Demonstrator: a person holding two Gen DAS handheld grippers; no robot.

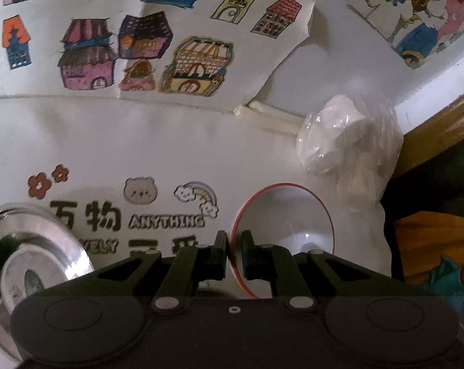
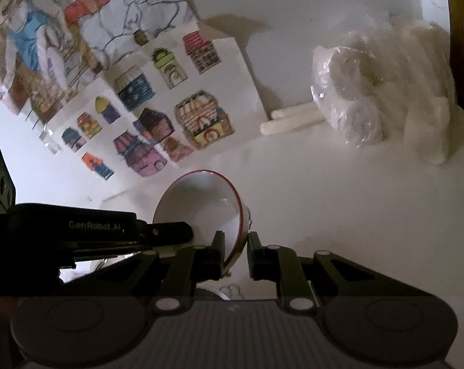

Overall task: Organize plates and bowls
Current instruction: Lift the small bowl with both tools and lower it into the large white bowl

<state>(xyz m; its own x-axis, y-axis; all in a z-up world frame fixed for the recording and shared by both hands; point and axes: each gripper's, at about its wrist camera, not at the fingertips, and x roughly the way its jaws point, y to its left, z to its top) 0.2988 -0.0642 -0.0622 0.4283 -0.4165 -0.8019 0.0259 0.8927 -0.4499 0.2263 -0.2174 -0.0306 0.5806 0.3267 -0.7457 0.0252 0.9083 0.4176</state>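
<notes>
A white bowl with a red rim [image 1: 287,218] hangs tilted above the white printed tablecloth [image 1: 170,153]. My left gripper [image 1: 234,252] is shut on its left rim. In the right wrist view the same bowl [image 2: 201,209] shows its inside, and my right gripper [image 2: 235,253] is shut on its near rim. The left gripper [image 2: 186,230] comes in from the left and meets the bowl's other side. A shiny steel plate [image 1: 32,246] lies on the cloth to the left. A bit of patterned dish [image 2: 230,289] peeks out below the right gripper.
A white bundle in clear plastic [image 1: 345,141] [image 2: 370,92] sits at the back right of the table. Coloured drawings of houses [image 1: 139,46] hang on the wall behind. Orange cloth [image 1: 431,240] and a wooden edge [image 1: 447,113] lie off the table's right side.
</notes>
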